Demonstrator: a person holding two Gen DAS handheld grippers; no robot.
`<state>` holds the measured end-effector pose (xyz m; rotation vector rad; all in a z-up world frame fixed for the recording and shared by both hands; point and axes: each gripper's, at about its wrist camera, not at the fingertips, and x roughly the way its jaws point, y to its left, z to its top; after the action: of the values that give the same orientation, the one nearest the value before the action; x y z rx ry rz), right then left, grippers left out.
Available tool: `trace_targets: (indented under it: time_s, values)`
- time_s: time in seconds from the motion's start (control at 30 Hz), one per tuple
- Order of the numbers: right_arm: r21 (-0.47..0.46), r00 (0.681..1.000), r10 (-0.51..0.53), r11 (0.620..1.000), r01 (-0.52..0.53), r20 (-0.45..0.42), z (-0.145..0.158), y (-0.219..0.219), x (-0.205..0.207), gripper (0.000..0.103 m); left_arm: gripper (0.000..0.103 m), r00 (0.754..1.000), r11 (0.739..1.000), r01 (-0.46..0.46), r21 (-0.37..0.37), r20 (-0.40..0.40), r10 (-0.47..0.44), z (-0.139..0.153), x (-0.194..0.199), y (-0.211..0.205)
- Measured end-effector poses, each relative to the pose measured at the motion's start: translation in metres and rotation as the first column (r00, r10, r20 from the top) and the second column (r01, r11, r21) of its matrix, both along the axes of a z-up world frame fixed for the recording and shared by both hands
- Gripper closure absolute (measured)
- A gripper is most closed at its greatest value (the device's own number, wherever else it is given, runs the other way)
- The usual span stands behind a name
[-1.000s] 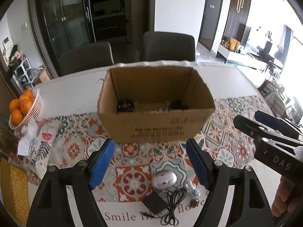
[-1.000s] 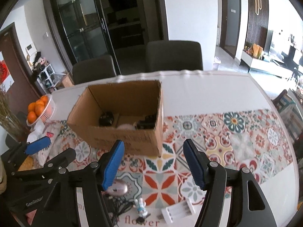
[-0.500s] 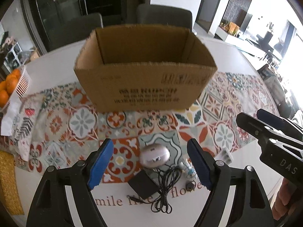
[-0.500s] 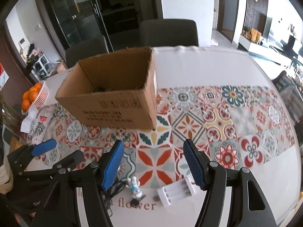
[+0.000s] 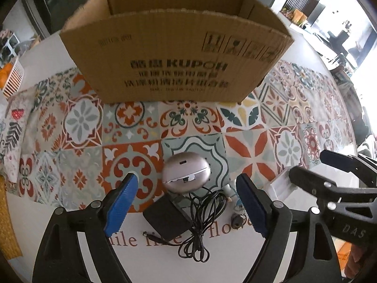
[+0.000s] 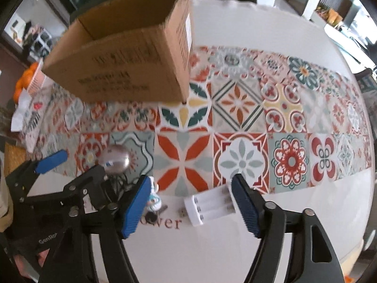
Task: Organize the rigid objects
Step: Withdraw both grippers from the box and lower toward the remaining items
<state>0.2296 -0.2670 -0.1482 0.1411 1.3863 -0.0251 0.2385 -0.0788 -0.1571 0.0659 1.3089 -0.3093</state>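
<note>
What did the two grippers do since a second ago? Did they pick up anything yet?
Both came down and in toward the things in front of the cardboard box. The left gripper now hangs open over the silver oval case and black adapter; the right gripper is open around the white battery charger. Nothing is picked up. The objects and box stayed put.

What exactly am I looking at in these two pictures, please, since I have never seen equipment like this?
There is no robot: a person holds a two-finger tool in each hand, each carrying a fisheye camera looking along its blue fingers. One picture comes from the left tool, the other from the right tool. Both are open and hold nothing. On the patterned tablecloth stand a cardboard box, a silver oval case, a black adapter with cable, a small figurine and a white battery holder.
</note>
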Motion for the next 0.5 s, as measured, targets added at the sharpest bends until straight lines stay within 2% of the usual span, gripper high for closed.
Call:
trace_targets:
  time_s: [0.27,0.5]
  values:
    - [0.001,0.98,0.064,0.998,-0.065,-0.187,-0.032,0.001,0.011,0.023,0.017,0.998,0.999,-0.035,0.04,-0.055,0.037,-0.017,0.008,0.0]
    - [0.007,0.954,0.084,0.996,-0.086,-0.286,-0.057,0.0,0.014,0.022,0.017,0.995,0.995,-0.048,0.084,-0.081,0.055,-0.031,0.012,-0.001]
